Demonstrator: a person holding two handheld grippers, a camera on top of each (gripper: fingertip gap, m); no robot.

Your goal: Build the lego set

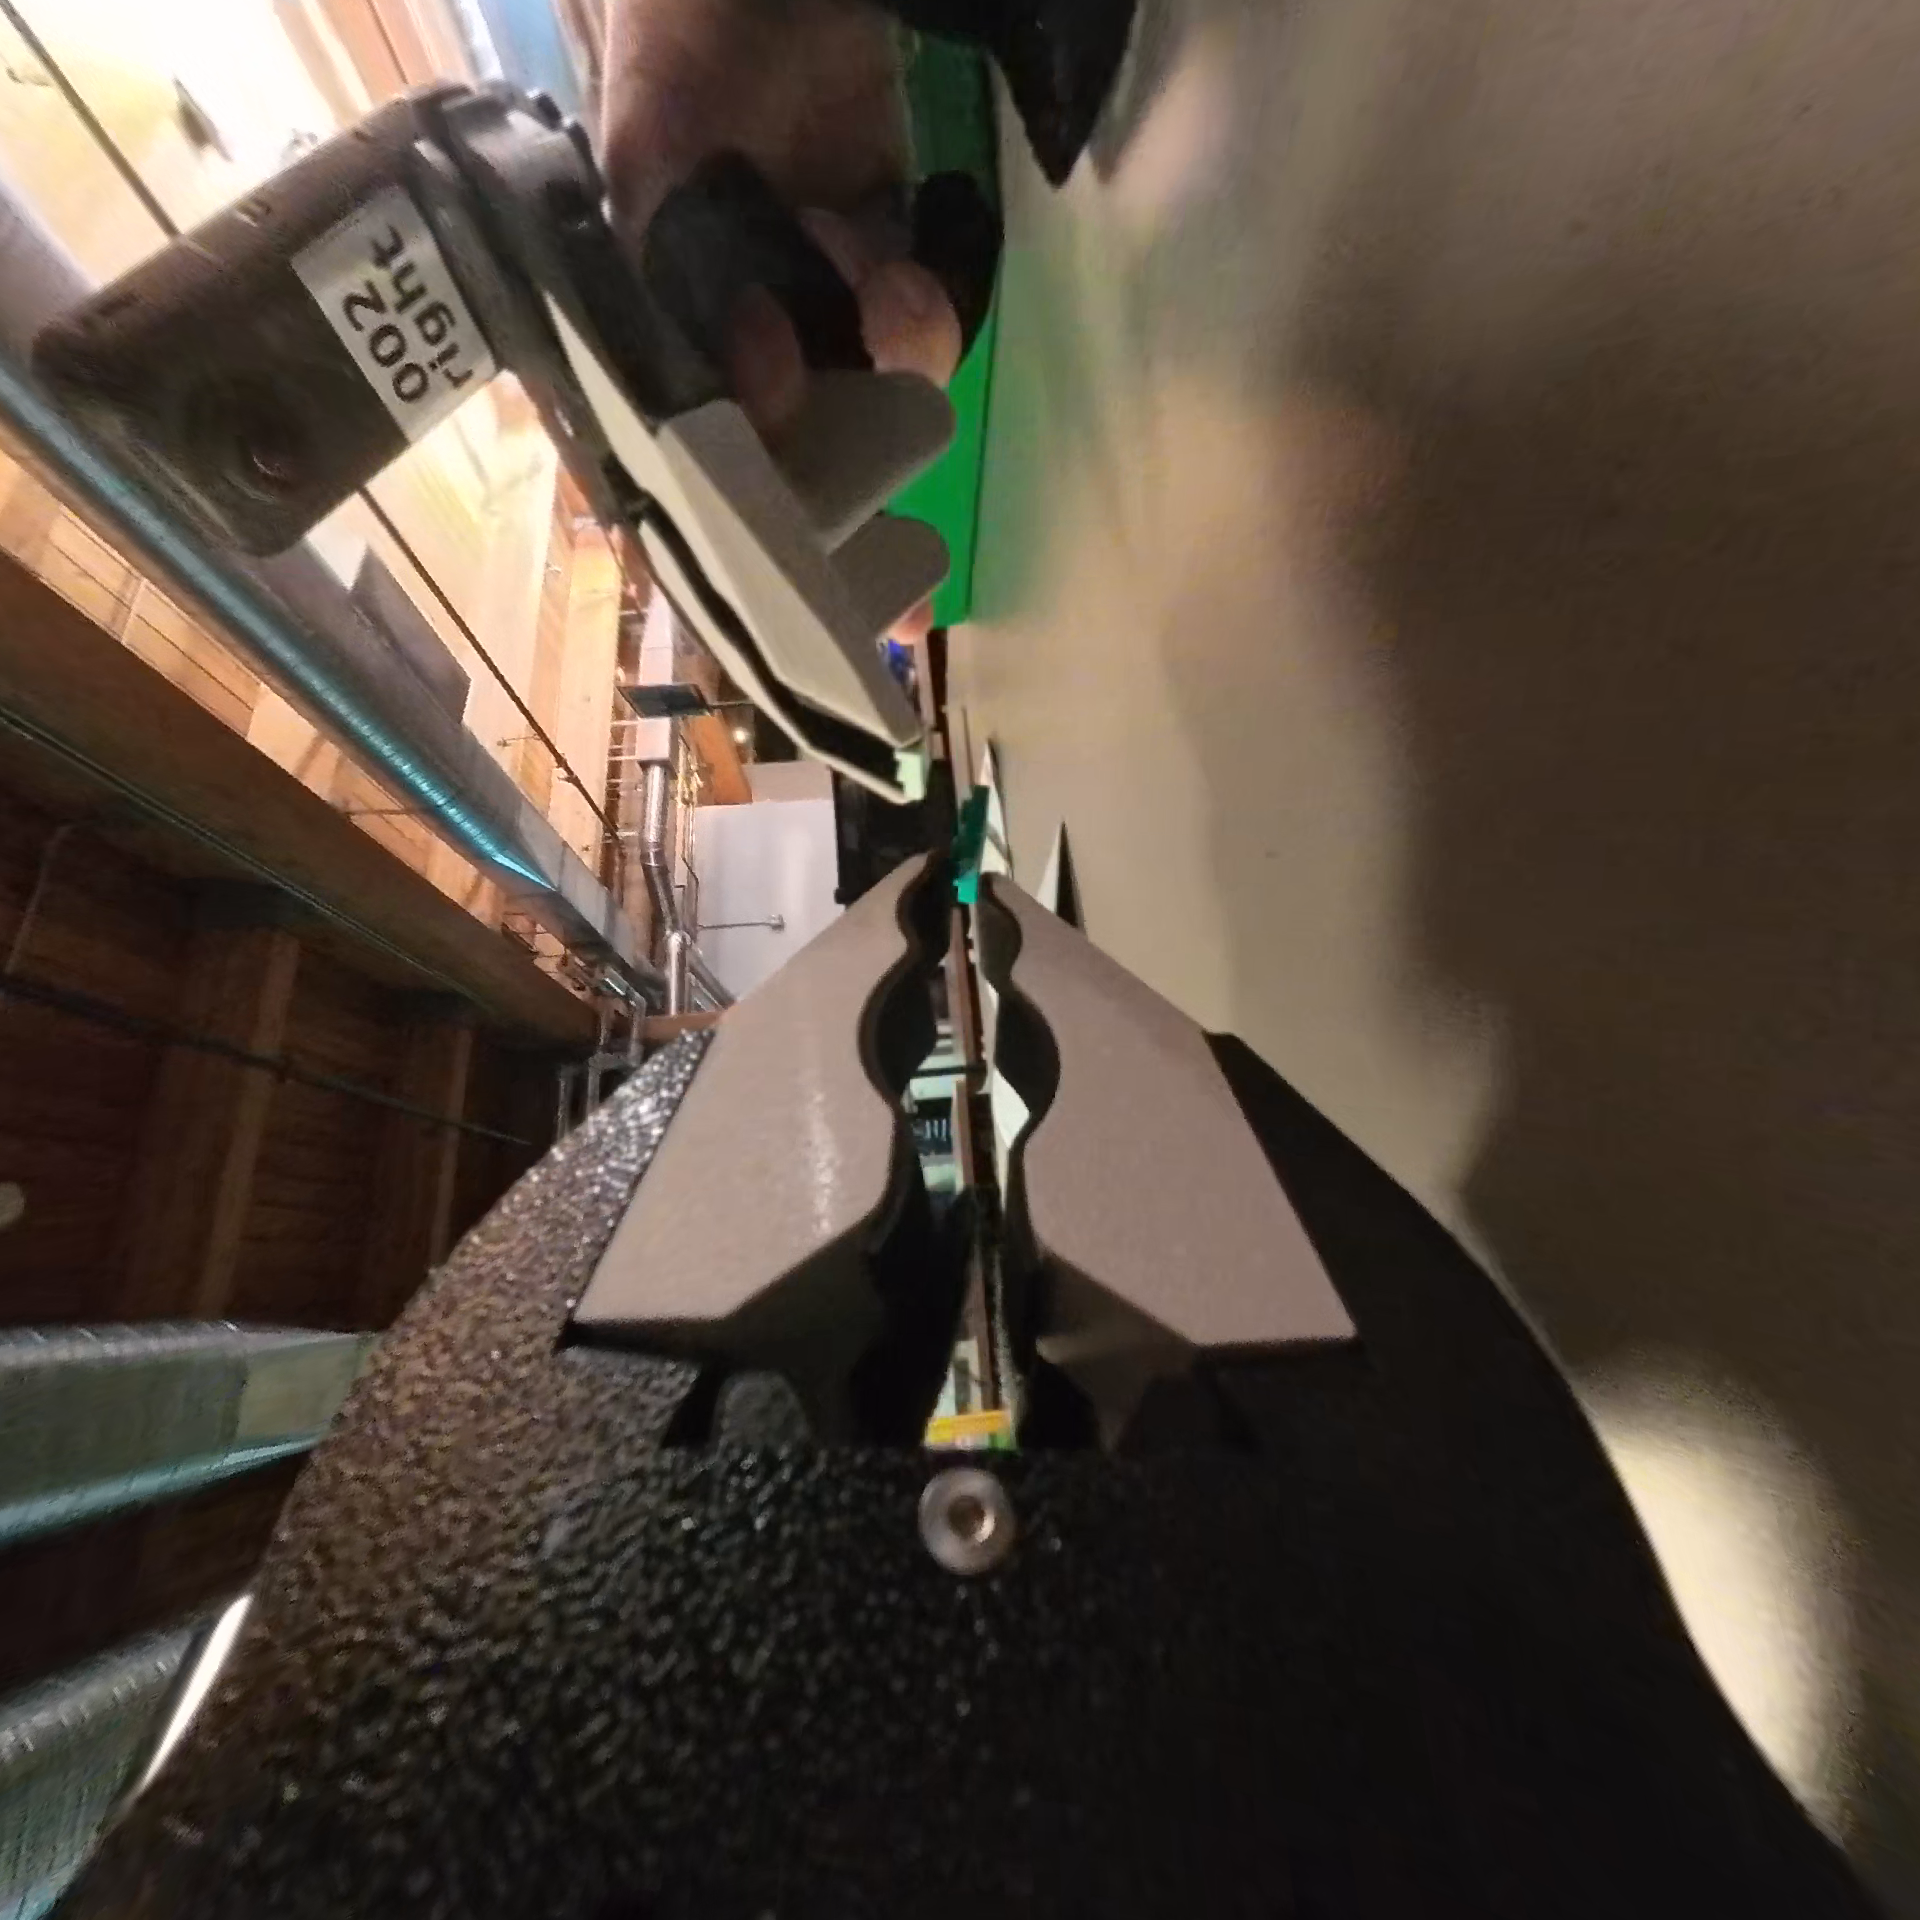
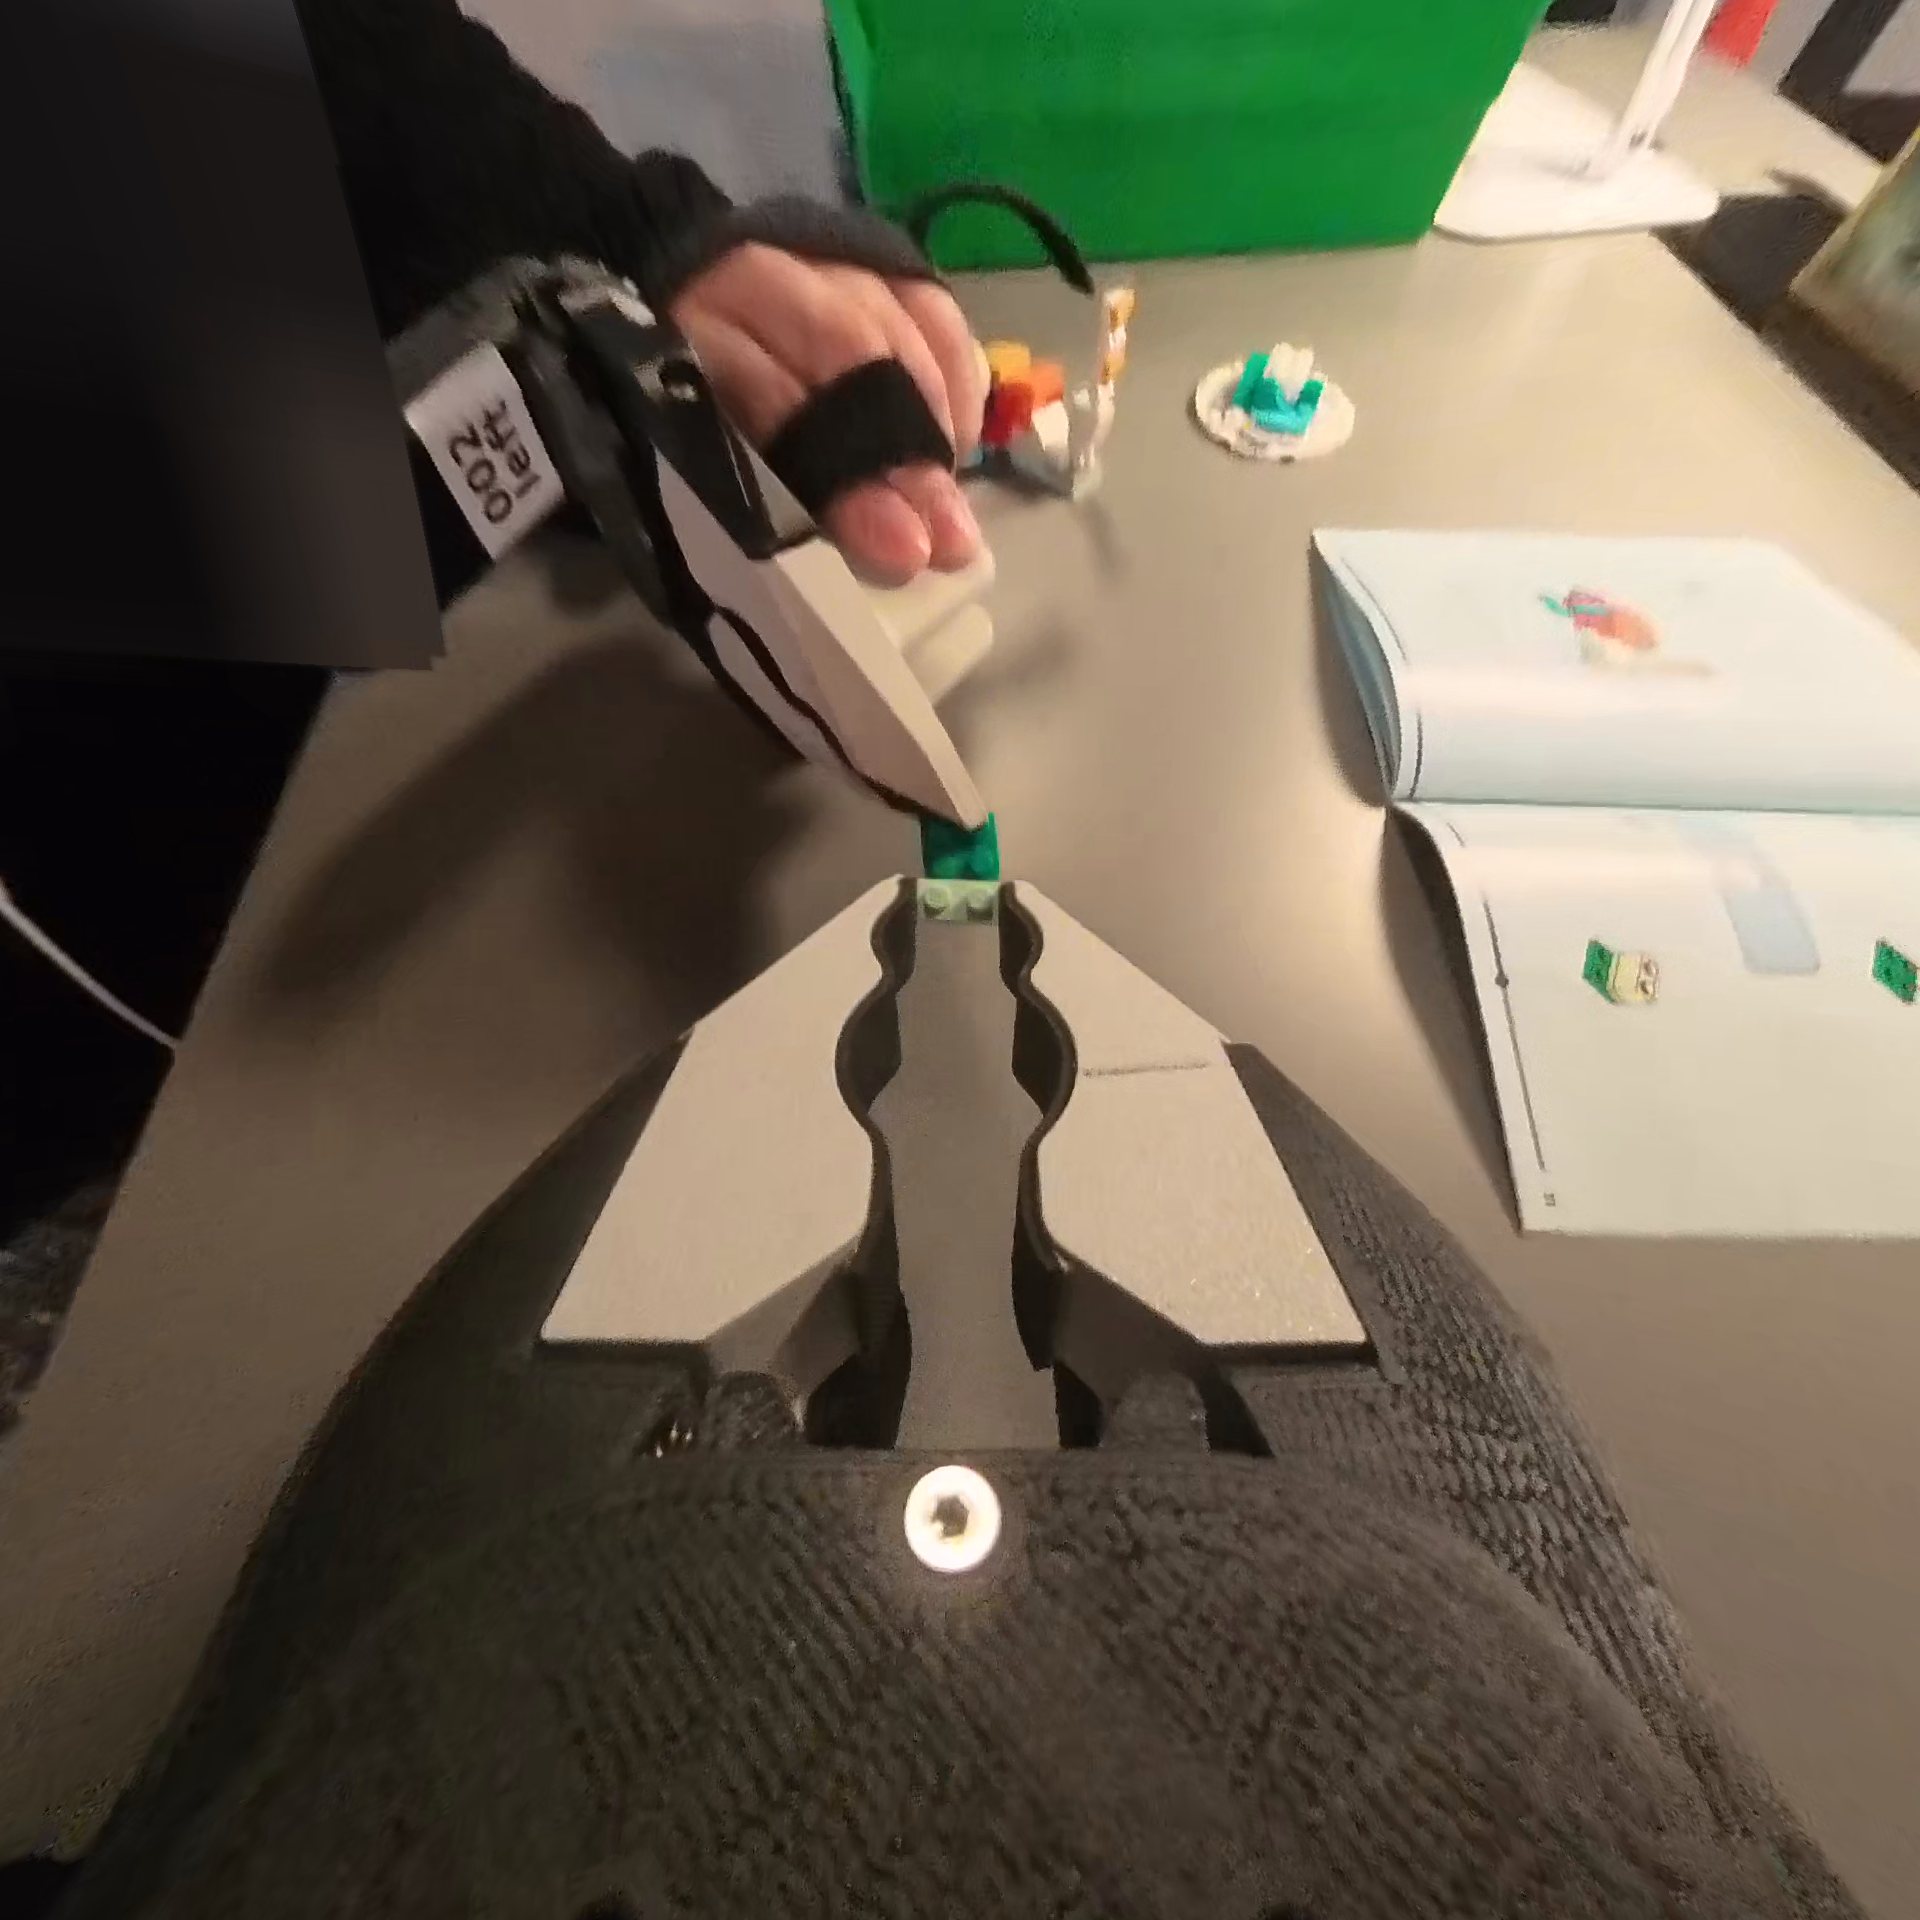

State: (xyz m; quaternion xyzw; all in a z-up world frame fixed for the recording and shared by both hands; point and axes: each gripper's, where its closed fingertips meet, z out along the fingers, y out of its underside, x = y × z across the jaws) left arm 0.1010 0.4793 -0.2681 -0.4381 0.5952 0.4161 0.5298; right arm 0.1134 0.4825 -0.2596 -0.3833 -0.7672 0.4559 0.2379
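Note:
In the right wrist view my right gripper (image 2: 958, 889) is shut on a small pale green brick (image 2: 958, 904) at its fingertips, a little above the grey table (image 2: 623, 935). My left gripper (image 2: 951, 816) comes in from the upper left, shut on a dark green plate (image 2: 961, 850). The plate's lower edge meets the pale brick. In the tilted left wrist view my left gripper (image 1: 964, 883) pinches the green plate (image 1: 971, 836) edge-on. The right gripper (image 1: 902, 774) points at it from above, held by a hand.
An open instruction booklet (image 2: 1662, 831) lies at the right. A pile of loose bricks (image 2: 1023, 416) and a round white plate with a teal build (image 2: 1276, 405) sit farther back. A green box (image 2: 1143, 125) and a white lamp base (image 2: 1579, 187) stand behind. The grippers are tip to tip, or close to it.

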